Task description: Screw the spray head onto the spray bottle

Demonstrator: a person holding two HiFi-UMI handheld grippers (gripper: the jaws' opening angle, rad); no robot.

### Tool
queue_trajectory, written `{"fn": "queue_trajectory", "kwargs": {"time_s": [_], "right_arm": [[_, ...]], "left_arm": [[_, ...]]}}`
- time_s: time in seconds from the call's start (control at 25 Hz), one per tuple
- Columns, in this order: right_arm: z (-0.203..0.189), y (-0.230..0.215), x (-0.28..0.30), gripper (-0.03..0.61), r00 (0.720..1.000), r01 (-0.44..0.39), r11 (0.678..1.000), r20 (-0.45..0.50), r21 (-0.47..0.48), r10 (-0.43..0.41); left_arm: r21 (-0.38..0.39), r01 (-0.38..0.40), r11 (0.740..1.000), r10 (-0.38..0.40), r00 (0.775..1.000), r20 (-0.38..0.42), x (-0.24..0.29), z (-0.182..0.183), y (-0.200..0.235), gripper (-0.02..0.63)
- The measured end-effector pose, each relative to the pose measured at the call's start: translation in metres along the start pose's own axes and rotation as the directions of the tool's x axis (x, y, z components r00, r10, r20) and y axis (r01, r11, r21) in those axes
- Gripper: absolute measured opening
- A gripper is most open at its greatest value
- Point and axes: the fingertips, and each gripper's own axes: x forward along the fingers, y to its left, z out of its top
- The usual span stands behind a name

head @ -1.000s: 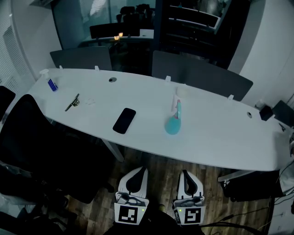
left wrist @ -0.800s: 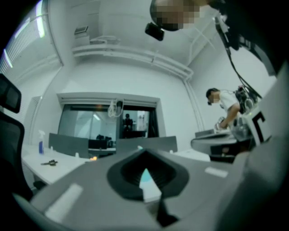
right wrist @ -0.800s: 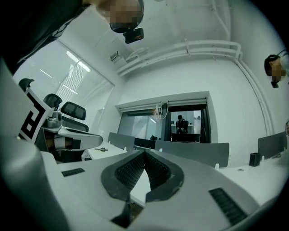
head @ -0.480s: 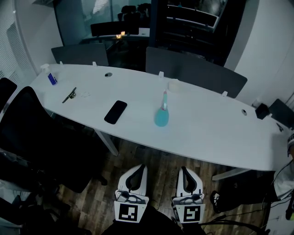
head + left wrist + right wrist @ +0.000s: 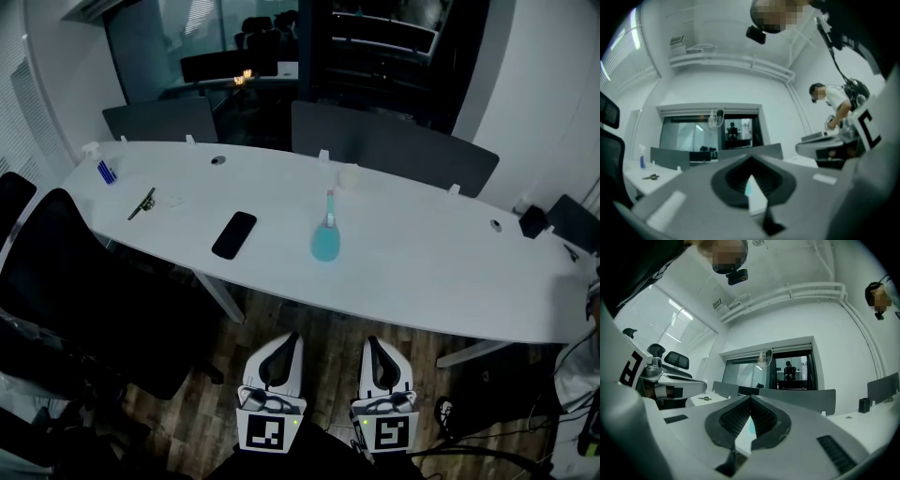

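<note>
A turquoise spray bottle (image 5: pixel 325 242) with a thin pale neck stands upright near the middle of the long white table (image 5: pixel 441 272). A small white object (image 5: pixel 349 175) sits behind it; I cannot tell whether it is the spray head. My left gripper (image 5: pixel 291 337) and right gripper (image 5: pixel 371 340) hang side by side at the bottom of the head view, short of the table's front edge and above the wooden floor. Both are shut and hold nothing. In the left gripper view the shut left gripper (image 5: pixel 751 161) points level at the table, as does the right gripper (image 5: pixel 750 399) in its view.
A black phone (image 5: pixel 234 234) lies left of the bottle. A dark metal item (image 5: pixel 142 202) and a small blue bottle (image 5: pixel 106 171) sit at the table's far left. A black office chair (image 5: pixel 66 281) stands at the left, grey chairs (image 5: pixel 394 155) stand behind the table, and a person stands off to the right (image 5: pixel 829 101).
The head view has shifted, so the table, phone and bottle now sit a little farther left in the picture. Both grippers stay low before the table, still shut.
</note>
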Motion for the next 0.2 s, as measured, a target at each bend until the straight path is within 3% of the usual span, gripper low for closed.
{"fn": "queue_trajectory", "kwargs": {"time_s": [0.2], "right_arm": [[-0.0044,0.0003,0.0025,0.003,1.0,0.01,1.0,-0.026,-0.01,-0.01]], "left_arm": [[0.026,0.01,1.0,-0.011,1.0,0.01,0.001,0.0036,0.005,0.002]]}}
